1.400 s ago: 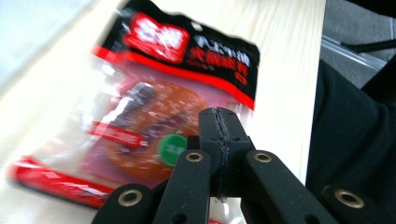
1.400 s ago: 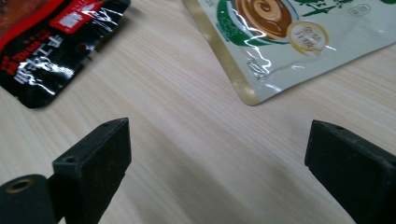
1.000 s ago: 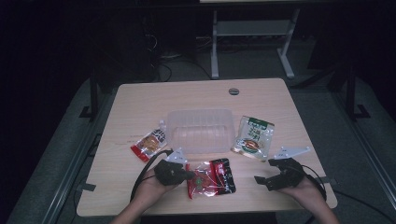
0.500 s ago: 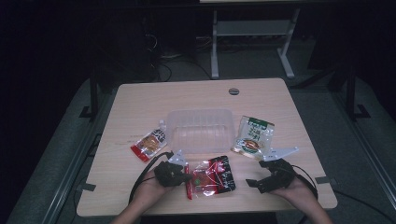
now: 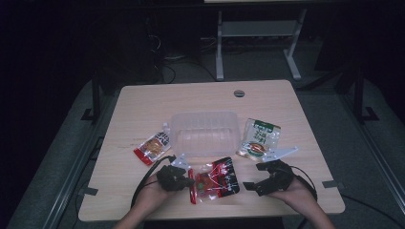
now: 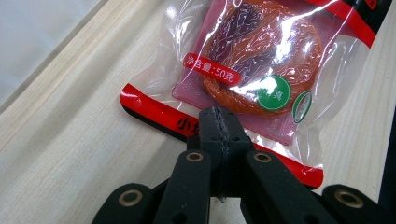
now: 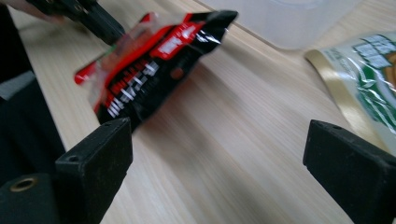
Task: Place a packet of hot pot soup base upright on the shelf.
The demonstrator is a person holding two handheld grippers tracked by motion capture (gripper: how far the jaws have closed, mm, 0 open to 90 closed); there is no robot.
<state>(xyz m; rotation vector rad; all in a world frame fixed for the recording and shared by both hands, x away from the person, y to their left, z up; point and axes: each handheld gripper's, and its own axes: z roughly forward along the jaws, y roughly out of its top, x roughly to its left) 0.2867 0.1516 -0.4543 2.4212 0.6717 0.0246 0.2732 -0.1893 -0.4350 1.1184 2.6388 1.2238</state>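
Note:
A red and black snack packet (image 5: 217,177) with a clear window lies near the table's front edge. My left gripper (image 5: 188,181) is shut on its left red border; the left gripper view shows the jaws pressed together (image 6: 218,116) over the packet (image 6: 261,70). My right gripper (image 5: 253,176) stands open just right of the packet, apart from it. In the right gripper view the jaws (image 7: 217,140) are wide with bare table between them. The packet (image 7: 149,60) lies ahead and appears tilted, one end off the wood, with the left gripper (image 7: 100,23) on it.
A clear plastic container (image 5: 205,114) sits mid-table behind the packet. A green and white pouch (image 5: 259,138) lies to its right, close behind my right gripper, and an orange sachet (image 5: 154,147) to its left. The wooden table (image 5: 286,100) has dark floor all around it.
My right gripper has moved left toward the red and black packet, jaws still open. The left gripper has stayed shut on the packet's border, nearly still.

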